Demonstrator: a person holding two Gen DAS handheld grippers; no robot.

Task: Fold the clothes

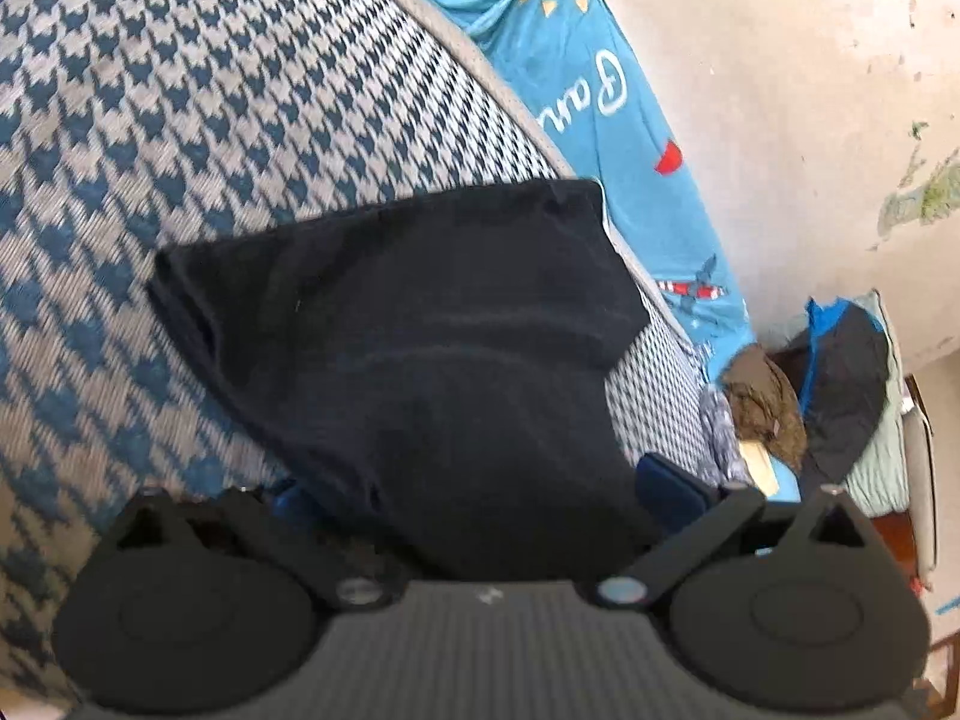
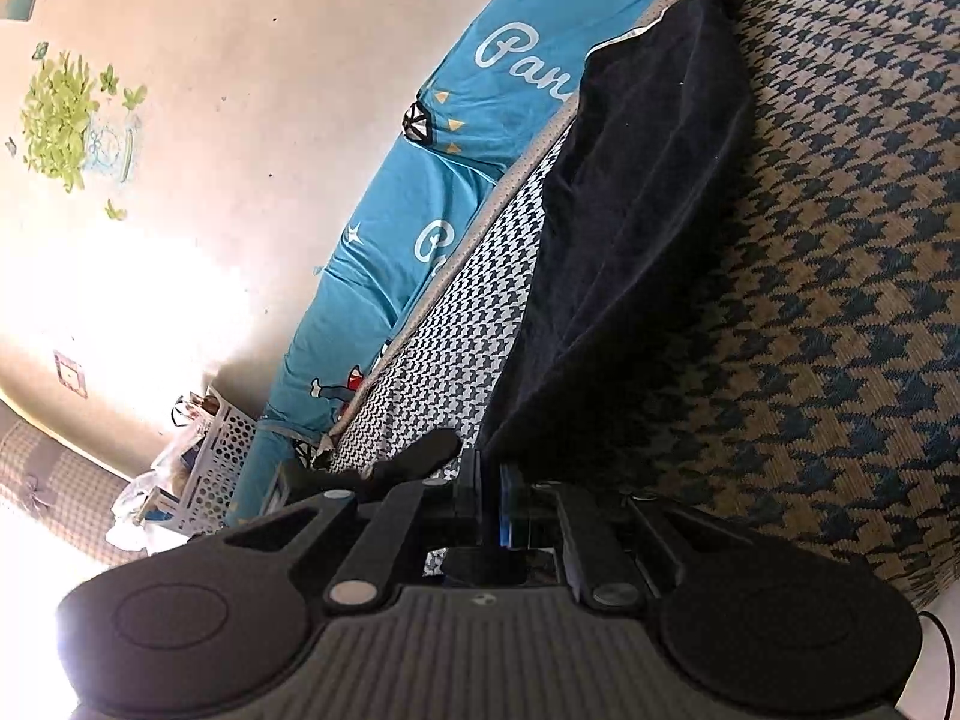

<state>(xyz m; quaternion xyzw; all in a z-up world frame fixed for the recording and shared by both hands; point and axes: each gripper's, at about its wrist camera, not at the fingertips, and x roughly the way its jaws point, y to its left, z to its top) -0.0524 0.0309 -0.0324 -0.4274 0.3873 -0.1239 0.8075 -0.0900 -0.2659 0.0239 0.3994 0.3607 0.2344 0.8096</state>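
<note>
Here the black garment (image 1: 408, 330) lies on a houndstooth mat (image 1: 180, 120), its far corner reaching the mat's pale grey border (image 1: 480, 60); wide bare mat stays open on the other side of the cloth. The garment's long axis runs from both grippers toward that border. The left gripper (image 1: 462, 504) has cloth draped over its fingers, so its grip cannot be told. The right gripper (image 2: 498, 498) is pinched together on the garment's near edge. Beyond the border lies a blue printed sheet (image 2: 420, 192), then a cream wall (image 2: 240, 90) with leaf stickers (image 2: 60, 114) and a white perforated basket (image 2: 222, 456).
</note>
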